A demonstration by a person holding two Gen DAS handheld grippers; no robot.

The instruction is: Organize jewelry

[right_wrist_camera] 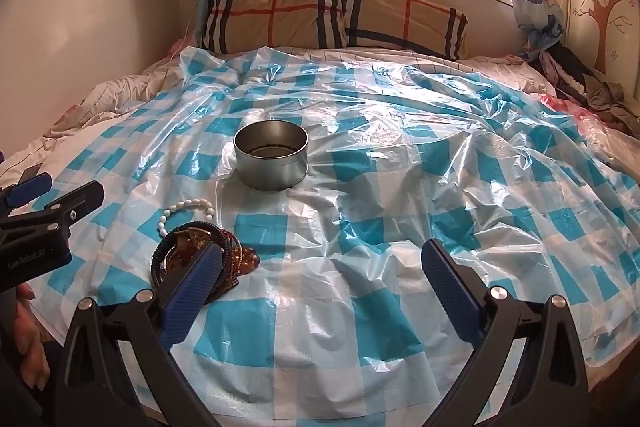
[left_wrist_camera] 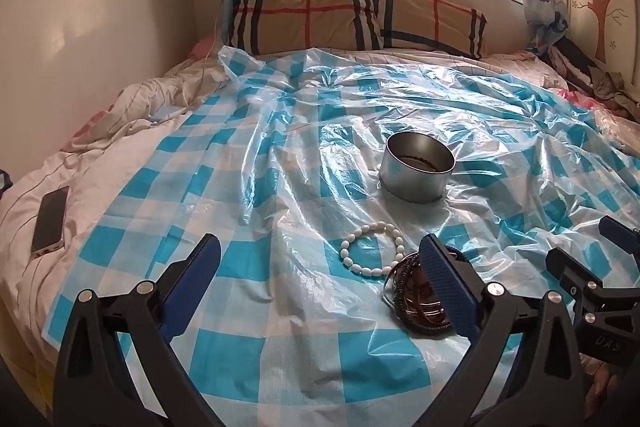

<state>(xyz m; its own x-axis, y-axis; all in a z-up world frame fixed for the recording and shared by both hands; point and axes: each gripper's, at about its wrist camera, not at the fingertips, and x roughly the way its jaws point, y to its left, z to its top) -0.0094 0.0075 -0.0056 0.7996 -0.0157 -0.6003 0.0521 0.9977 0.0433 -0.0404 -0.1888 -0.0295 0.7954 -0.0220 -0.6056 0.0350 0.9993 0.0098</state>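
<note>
A round metal tin (left_wrist_camera: 418, 169) stands open on the blue-and-white checked plastic sheet (left_wrist_camera: 280, 187); something dark lies at its bottom. It also shows in the right wrist view (right_wrist_camera: 271, 161). A white bead bracelet (left_wrist_camera: 370, 247) lies in front of the tin, also seen in the right wrist view (right_wrist_camera: 186, 211). A pile of dark cord and amber bracelets (left_wrist_camera: 412, 295) lies beside it, partly hidden by a finger, and shows in the right wrist view (right_wrist_camera: 196, 259). My left gripper (left_wrist_camera: 320, 279) is open and empty, low over the sheet. My right gripper (right_wrist_camera: 320, 279) is open and empty, right of the pile.
A phone (left_wrist_camera: 50, 225) lies on the white duvet at the left. A plaid pillow (left_wrist_camera: 356, 15) sits at the head of the bed under the window. Clothes (right_wrist_camera: 592, 83) are heaped at the far right by the wall.
</note>
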